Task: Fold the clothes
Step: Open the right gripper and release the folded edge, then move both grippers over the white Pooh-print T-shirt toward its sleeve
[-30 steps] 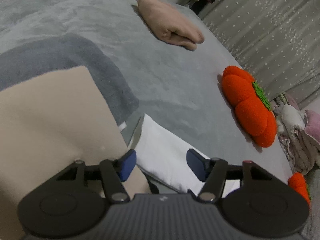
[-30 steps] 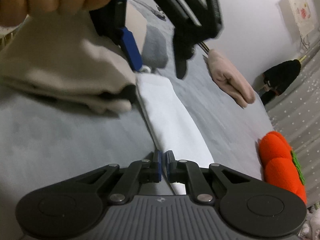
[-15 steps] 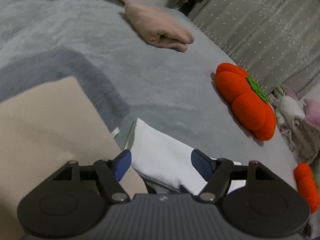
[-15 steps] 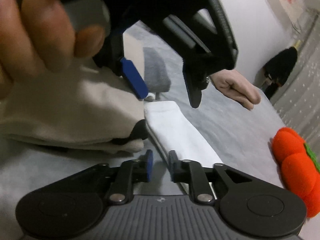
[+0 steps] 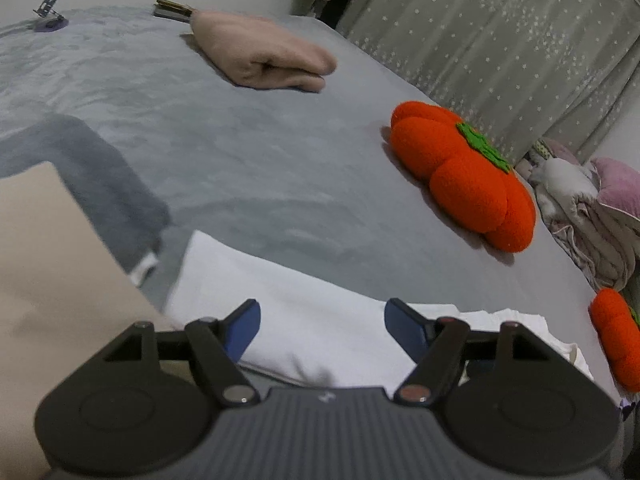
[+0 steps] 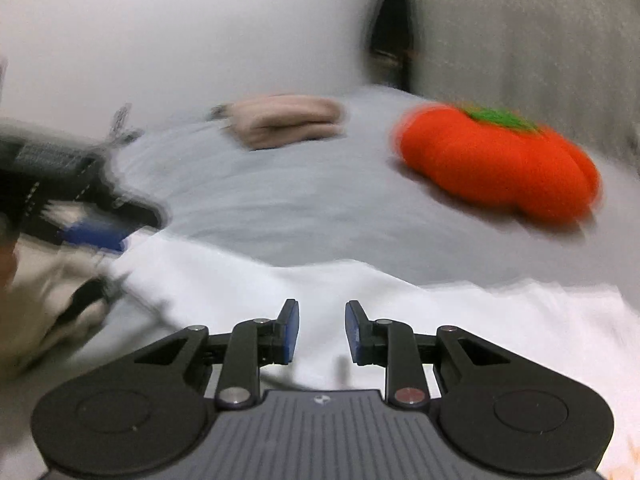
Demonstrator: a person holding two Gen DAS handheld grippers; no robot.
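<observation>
Between folds. The white garment [image 5: 304, 312] lies flat on the grey bed [image 5: 248, 168], at the near edge, close under both grippers. The beige garment [image 5: 52, 280], already folded, sits just beside its left end.

Left gripper [image 5: 322, 330]: fingers spread wide over the white cloth, nothing between them, pads clear of the fabric. They have just been opening.

Right gripper [image 6: 322, 332]: fingers parted a little, also just opened, nothing pinched; white cloth shows below the gap. View blurred.

Judgement: both have let go; the step in hand looks like setting up a new grip on the white garment. The next move calls for lowering each gripper to an edge or corner and pinching only the top layer.

Surface: soft, plush bed cover. A folded pink garment [image 5: 264, 60] lies toward the far edge, an orange pumpkin cushion [image 5: 460, 172] toward the right edge, a darker grey cloth [image 5: 88, 176] at the left. Spotted curtain [image 5: 500, 32] behind; rumpled bedding [image 5: 588, 212] heaped beyond the right edge.
</observation>
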